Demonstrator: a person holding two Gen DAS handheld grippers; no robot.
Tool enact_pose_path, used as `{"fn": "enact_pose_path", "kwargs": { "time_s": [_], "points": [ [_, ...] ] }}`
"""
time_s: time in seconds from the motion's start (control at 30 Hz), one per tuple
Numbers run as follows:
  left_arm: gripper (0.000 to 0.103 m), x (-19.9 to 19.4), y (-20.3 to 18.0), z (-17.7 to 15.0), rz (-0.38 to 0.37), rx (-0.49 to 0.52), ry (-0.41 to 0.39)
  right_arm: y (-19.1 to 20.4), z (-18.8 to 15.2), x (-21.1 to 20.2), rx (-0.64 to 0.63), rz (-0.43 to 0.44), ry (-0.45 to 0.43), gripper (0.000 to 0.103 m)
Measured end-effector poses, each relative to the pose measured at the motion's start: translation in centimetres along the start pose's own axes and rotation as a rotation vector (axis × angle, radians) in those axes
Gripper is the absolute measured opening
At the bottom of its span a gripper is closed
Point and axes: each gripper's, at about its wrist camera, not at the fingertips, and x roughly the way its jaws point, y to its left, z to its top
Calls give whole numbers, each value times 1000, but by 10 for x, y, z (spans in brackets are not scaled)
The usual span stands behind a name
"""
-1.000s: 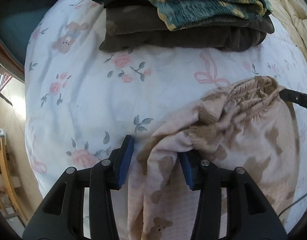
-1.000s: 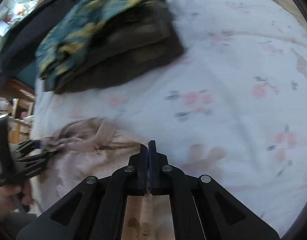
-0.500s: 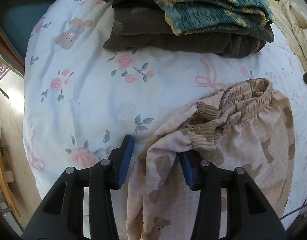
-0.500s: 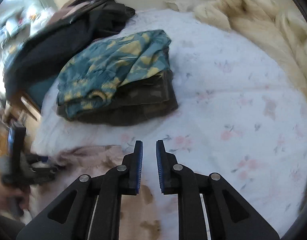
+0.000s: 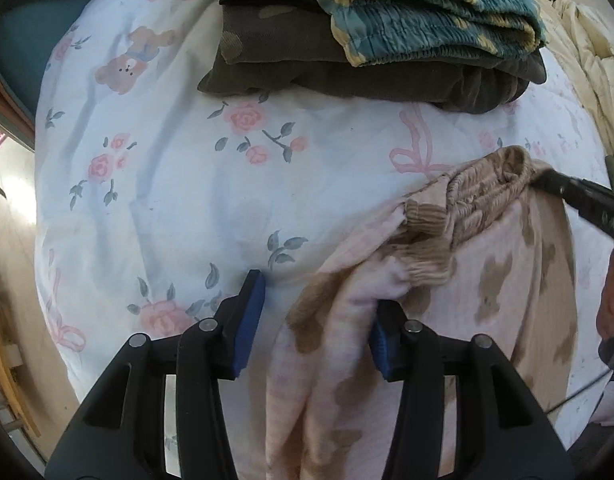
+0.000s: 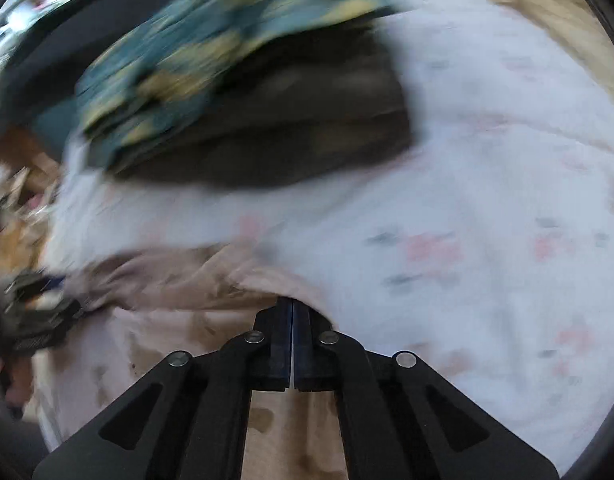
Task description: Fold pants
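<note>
Lying on the floral bedsheet (image 5: pixel 179 184) at five o'clock of the left view: pink bear-print pants (image 5: pixel 447 312), waistband at three o'clock. Left gripper (image 5: pixel 315 320) spread wide around a fold. Right gripper (image 6: pixel 293 312) pinched closed on the waistband; folded clothes stack (image 5: pixel 387 40) at twelve o'clock.

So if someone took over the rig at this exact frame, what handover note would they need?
Left gripper: jaws open, a bunched fold of the pink bear-print pants lying between them, not clamped.
Right gripper: jaws shut on the pants' edge near the waistband; its view is motion-blurred.
Pants lie crumpled on the floral bedsheet, in front of a stack of folded clothes.
Done: one edge gripped. Left: close the left jaws, spread the pants flat, then fold them. No fold is visible yet.
</note>
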Motion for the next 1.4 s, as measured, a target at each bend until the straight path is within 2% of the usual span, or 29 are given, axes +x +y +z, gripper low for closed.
{"fn": "enact_pose_path", "kwargs": {
  "time_s": [0.07, 0.1, 0.17, 0.3, 0.43, 0.5, 0.57, 0.6, 0.63, 0.67, 0.77, 0.87, 0.93, 1.07, 1.1, 1.13, 1.27, 1.4],
  "points": [
    [46, -1, 2, 3, 0, -14, 0, -10, 1, -3, 50, 63, 46, 0],
    [46, -3, 6, 4, -7, -31, -3, -11, 0, -3, 48, 100, 76, 8],
    [46, -6, 11, 7, -33, -55, -15, -7, -8, -12, 6, 163, 116, 8],
    [45, -9, 22, 14, -59, -67, -26, 5, -31, -47, -69, 175, 97, 9],
    [44, -19, 39, 13, -112, -93, 53, 6, -84, -80, -98, 196, 111, 9],
    [45, -40, 46, 2, -90, -86, 33, 9, -110, -97, -96, 212, 111, 9],
    [45, -63, 55, -7, -10, -77, 12, 13, -132, -113, -66, 242, 104, 9],
    [46, -75, 60, -14, 29, -89, -3, 14, -144, -119, -48, 253, 101, 9],
    [47, -85, 63, -21, 36, -99, -11, 16, -156, -126, -29, 264, 99, 9],
    [47, -94, 64, -30, 20, -105, -11, 17, -167, -135, -13, 276, 95, 9],
    [47, -115, 52, -84, -85, -85, 48, 27, -190, -150, 17, 268, 87, 9],
    [46, -120, 38, -139, -149, -77, 120, 27, -216, -173, 53, 294, 64, 9],
    [46, -122, 34, -175, -160, -81, 143, 24, -228, -186, 81, 312, 40, 9],
    [38, -117, 9, -239, -161, -108, 194, 18, -243, -197, 139, 333, 9, 10],
    [29, -112, 6, -251, -133, -100, 192, 15, -246, -198, 156, 337, 8, 10],
    [26, -111, -2, -258, -115, -98, 183, 11, -250, -198, 180, 339, 11, 10],
    [26, -114, -11, -267, -25, -56, 111, 3, -256, -205, 212, 330, -3, 10],
    [26, -101, -13, -272, -4, -76, 164, 3, -257, -211, 218, 335, -28, 10]
  ]
}}
